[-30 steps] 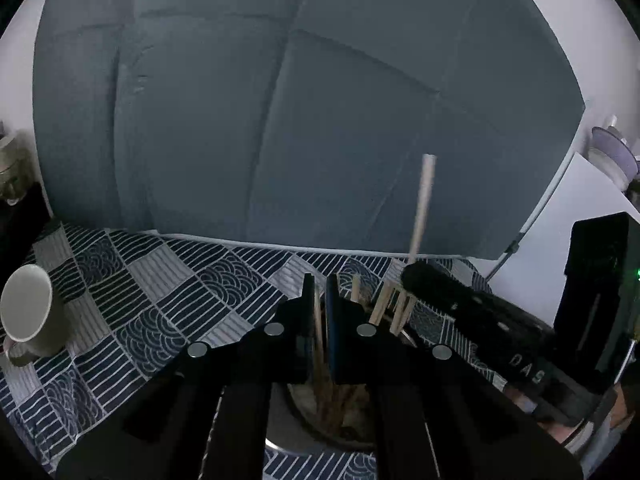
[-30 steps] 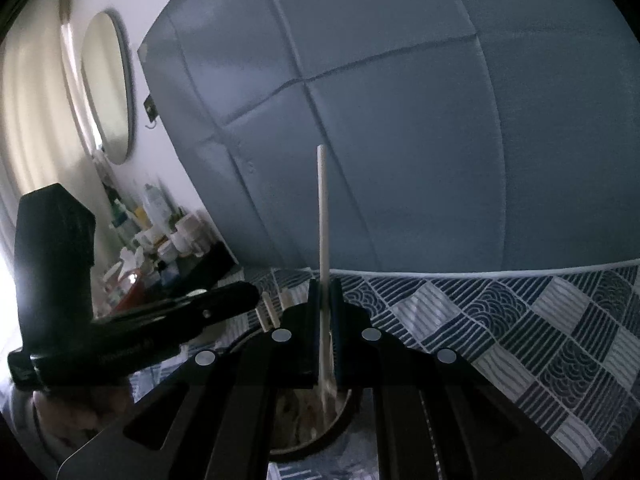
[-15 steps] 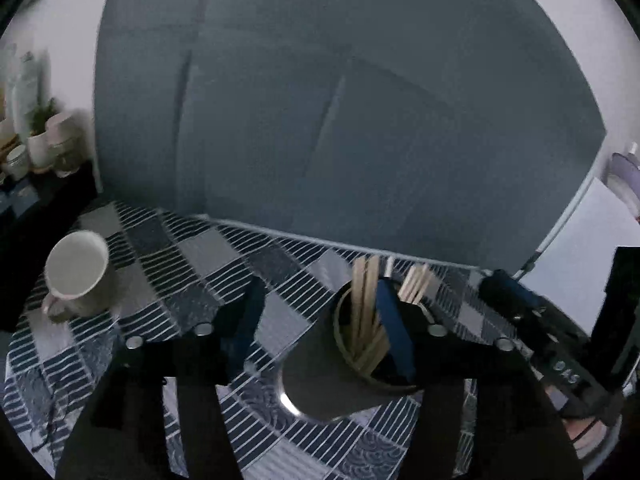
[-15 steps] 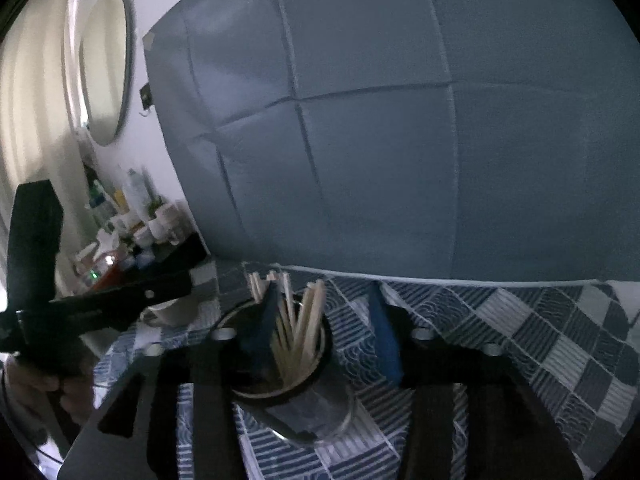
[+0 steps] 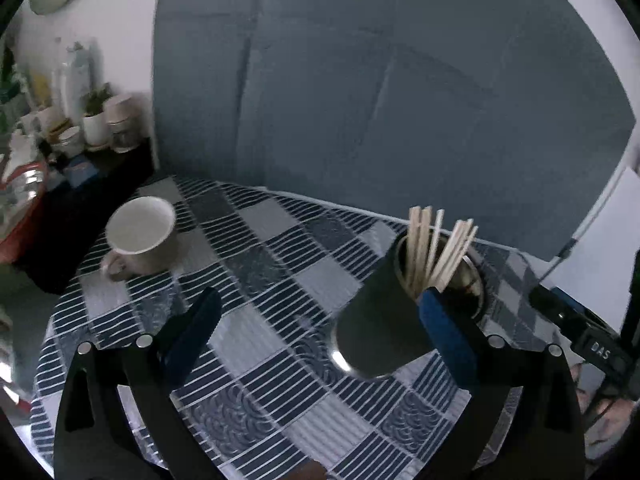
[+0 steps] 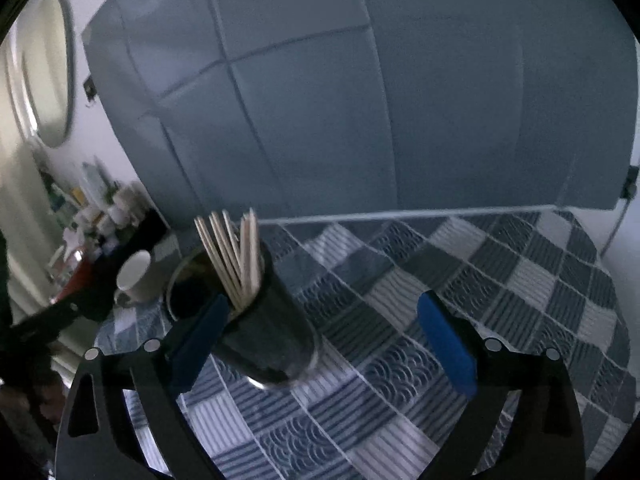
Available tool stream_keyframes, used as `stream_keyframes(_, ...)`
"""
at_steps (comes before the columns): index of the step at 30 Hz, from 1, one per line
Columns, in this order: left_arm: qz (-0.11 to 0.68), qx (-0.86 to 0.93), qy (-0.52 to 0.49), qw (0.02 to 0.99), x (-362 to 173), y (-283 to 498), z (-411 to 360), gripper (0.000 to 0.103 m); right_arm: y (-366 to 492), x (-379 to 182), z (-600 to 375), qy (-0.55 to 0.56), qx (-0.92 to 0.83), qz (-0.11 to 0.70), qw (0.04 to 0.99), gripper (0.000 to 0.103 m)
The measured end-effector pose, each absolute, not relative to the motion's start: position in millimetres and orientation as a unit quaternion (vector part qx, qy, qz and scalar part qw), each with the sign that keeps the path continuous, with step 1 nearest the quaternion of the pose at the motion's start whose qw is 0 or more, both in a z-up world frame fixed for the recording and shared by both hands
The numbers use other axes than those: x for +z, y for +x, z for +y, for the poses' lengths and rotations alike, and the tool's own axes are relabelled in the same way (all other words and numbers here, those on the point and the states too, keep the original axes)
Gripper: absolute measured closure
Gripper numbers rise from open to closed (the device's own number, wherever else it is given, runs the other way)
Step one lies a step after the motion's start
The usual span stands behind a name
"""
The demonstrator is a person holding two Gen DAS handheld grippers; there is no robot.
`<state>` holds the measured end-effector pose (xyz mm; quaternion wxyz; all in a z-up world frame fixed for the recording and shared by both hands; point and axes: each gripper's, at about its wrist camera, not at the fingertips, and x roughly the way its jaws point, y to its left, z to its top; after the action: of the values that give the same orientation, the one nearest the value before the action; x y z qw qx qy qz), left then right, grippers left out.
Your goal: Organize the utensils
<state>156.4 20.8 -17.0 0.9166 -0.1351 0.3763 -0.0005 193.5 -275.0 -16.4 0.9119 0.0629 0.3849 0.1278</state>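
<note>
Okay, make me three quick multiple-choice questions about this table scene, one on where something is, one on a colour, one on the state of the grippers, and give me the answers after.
1. Where are the chopsticks?
A. Flat on the tablecloth
B. Standing in the dark holder
C. Inside the mug

2. What colour is the mug?
A. Off-white
B. Red
C. Dark blue

3. How do the left gripper and right gripper stand?
A. Both shut on a chopstick
B. One open, one shut
C. Both open, holding nothing

Answers:
1 B: the sticks rise out of the holder's mouth in both views.
2 A: the mug is pale against the checked blue tablecloth.
3 C: each view shows its blue pads spread wide with nothing between them.
</note>
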Motion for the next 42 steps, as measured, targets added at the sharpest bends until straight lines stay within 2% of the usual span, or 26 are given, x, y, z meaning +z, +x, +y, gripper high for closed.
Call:
stream_keyframes(7,0.399,0.028,-0.145,0.905,-22.0,134.1,35.2,0.006,165.6,-14.8,-279.3,0.05,0.103,0.405,0.907,0.011)
stream_keyframes(17,0.403,0.021,-0.072,0.912,-7.1,100.3,10.4,0.006,122.3,4.0,-279.5,0.048,0.103,0.425,0.898,0.009)
stream_keyframes(25,0.398,0.023,-0.04,0.916,5.5,74.7,-16.0,0.006,93.6,25.9,-266.2,-0.008,0.087,0.418,0.904,0.008)
stream_keyframes(30,0.404,0.016,-0.038,0.914,12.5,64.0,-21.1,0.006,82.1,29.5,-265.8,0.022,0.09,0.437,0.895,0.008)
stream_keyframes(42,0.424,0.02,-0.059,0.904,10.4,54.6,-21.1,0.006,68.5,24.3,-267.7,0.006,0.07,0.439,0.896,0.008)
